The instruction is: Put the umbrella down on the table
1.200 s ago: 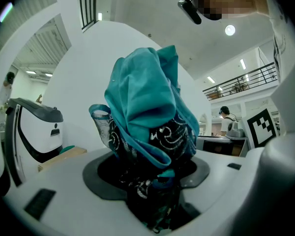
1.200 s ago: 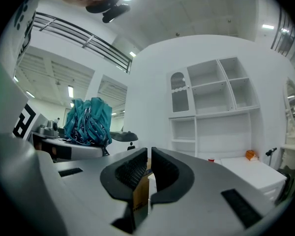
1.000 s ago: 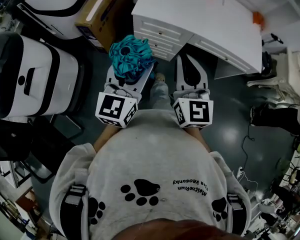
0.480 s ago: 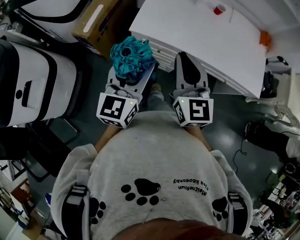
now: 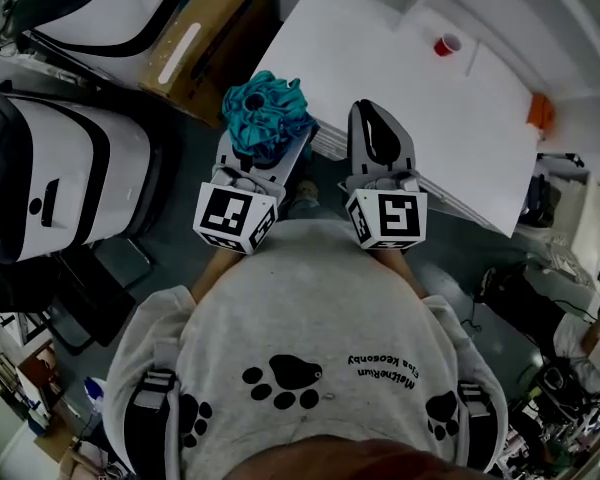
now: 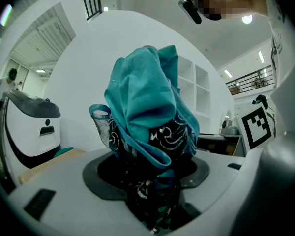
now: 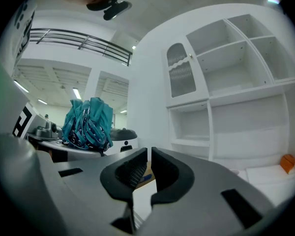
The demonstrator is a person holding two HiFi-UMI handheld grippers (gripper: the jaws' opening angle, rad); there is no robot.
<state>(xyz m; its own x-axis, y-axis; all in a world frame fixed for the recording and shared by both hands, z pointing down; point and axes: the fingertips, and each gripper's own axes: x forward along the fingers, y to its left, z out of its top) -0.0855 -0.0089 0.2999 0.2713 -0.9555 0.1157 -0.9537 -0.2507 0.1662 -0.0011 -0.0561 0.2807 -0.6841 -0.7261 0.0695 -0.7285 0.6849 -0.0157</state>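
A folded teal umbrella [image 5: 267, 115] with dark patterned lining sticks up from my left gripper [image 5: 268, 148], whose jaws are shut on its lower end. In the left gripper view the umbrella [image 6: 147, 117] fills the middle, bunched above the left gripper [image 6: 150, 181]. My right gripper [image 5: 378, 133] is beside it to the right, shut with nothing between its pads; its tips reach over the near edge of the white table [image 5: 420, 98]. From the right gripper [image 7: 148, 166] view the umbrella [image 7: 88, 122] shows to the left.
A red cup [image 5: 447, 44] stands at the table's far side and an orange object [image 5: 540, 111] at its right end. A cardboard box [image 5: 205, 38] and large white machines [image 5: 60, 168] stand to the left. White shelves [image 7: 226, 82] rise behind the table.
The table has drawn nearer and now lies just under the gripper tips; the floor scene has slid past. Both grippers keep their pose, the umbrella still in the left one.
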